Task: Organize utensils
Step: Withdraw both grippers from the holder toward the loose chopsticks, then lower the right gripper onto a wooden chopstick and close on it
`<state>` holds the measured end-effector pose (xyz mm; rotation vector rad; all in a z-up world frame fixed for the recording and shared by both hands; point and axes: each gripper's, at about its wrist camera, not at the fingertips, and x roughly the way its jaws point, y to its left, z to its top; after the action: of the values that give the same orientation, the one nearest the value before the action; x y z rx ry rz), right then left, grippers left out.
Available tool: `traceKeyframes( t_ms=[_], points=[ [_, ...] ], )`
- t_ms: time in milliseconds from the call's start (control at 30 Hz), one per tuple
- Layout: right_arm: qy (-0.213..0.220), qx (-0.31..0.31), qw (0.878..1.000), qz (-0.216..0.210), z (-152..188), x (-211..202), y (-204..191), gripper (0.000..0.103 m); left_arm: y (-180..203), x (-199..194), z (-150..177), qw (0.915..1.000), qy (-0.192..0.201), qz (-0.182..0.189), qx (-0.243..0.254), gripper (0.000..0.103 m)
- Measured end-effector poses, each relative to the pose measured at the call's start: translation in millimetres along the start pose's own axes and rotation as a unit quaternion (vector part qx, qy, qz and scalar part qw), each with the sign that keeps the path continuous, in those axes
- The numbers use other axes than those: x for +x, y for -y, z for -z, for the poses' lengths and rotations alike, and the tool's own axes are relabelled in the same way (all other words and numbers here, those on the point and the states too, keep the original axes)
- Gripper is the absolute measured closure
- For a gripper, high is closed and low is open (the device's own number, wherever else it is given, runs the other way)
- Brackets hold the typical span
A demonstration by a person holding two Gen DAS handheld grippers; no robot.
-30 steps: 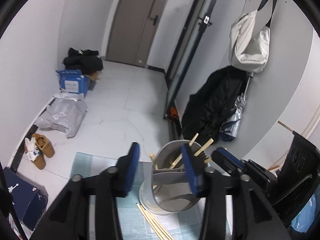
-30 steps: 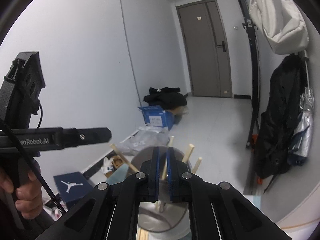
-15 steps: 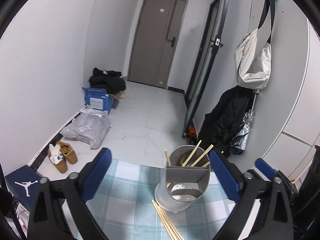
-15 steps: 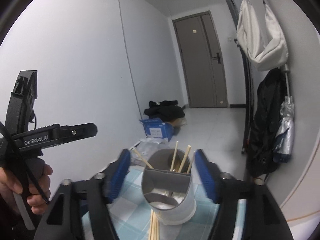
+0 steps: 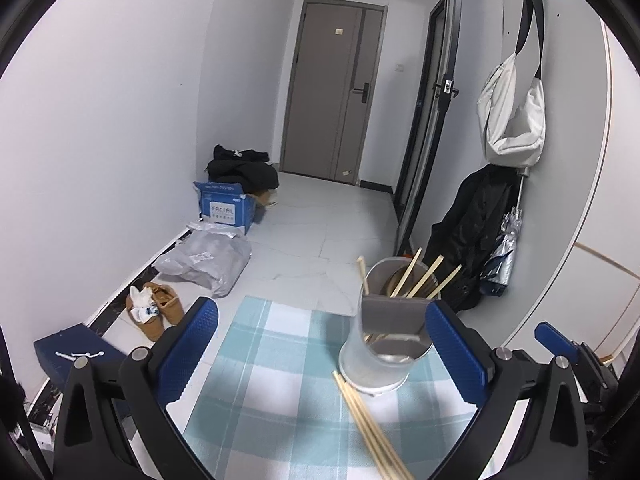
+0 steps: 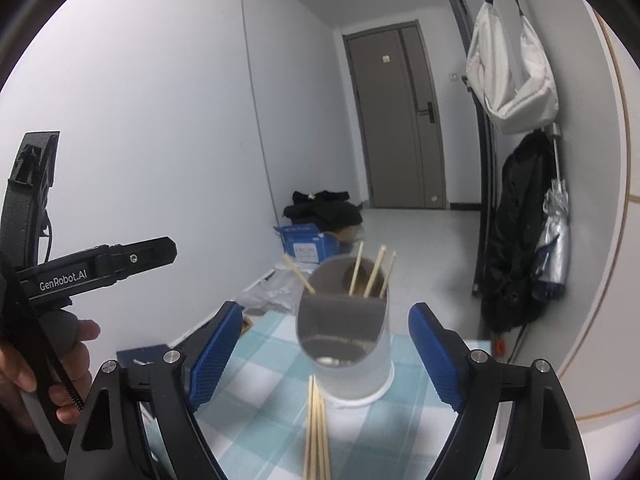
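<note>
A grey cylindrical utensil holder (image 5: 386,336) stands upright on a teal checked cloth (image 5: 280,380). Several wooden chopsticks (image 5: 418,276) stick out of its back compartment. More loose chopsticks (image 5: 370,428) lie on the cloth in front of it. My left gripper (image 5: 326,354) is open and empty, back from the holder. In the right wrist view the holder (image 6: 346,336) stands between my open right gripper's (image 6: 326,354) blue pads, apart from them, with loose chopsticks (image 6: 316,436) lying below it. The left gripper's body (image 6: 96,268) shows there at the left.
The cloth-covered table ends just behind the holder. Beyond it on the floor are a blue box (image 5: 226,206), a grey plastic bag (image 5: 208,258), brown shoes (image 5: 154,312) and dark clothes. A white bag (image 5: 514,120), black coat and umbrella hang on the right wall.
Both grippers have opened wide and pulled back from the holder. The right gripper was shut on a chopstick over the holder a second ago and is now empty.
</note>
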<state>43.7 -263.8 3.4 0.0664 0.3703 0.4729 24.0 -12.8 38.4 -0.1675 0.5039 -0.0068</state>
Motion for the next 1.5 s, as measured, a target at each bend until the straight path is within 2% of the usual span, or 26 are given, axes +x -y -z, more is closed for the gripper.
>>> traceKeyframes(
  t_ms=[200,533,633,800,900,1033,1267,1500],
  points=[
    [-0.023,-0.001,1.0,0.012,21,1,-3,0.017,-11,6,22,0.9996,-0.017,-0.013,-0.015,0.001],
    [-0.101,-0.006,0.994,0.03,57,31,1,0.017,-22,28,46,0.9987,-0.043,-0.024,-0.015,0.001],
    [-0.132,-0.004,0.991,0.037,67,44,3,0.017,-26,37,53,0.9978,-0.06,-0.023,-0.017,0.001],
    [-0.209,-0.007,0.977,0.047,92,75,7,0.019,-40,49,56,0.9951,-0.088,-0.024,-0.038,0.001],
    [-0.247,-0.002,0.968,0.04,105,91,9,0.026,-47,56,57,0.9939,-0.099,-0.027,-0.042,0.001],
    [-0.291,-0.016,0.956,0.039,120,113,10,0.047,-54,64,57,0.9919,-0.111,-0.031,-0.054,0.001],
    [-0.328,-0.022,0.944,0.027,134,129,9,0.076,-63,72,54,0.9882,-0.126,-0.03,-0.081,0.001],
    [-0.335,-0.069,0.939,0.039,138,133,-5,0.079,-66,76,53,0.9864,-0.135,-0.027,-0.089,0.001]
  ],
)
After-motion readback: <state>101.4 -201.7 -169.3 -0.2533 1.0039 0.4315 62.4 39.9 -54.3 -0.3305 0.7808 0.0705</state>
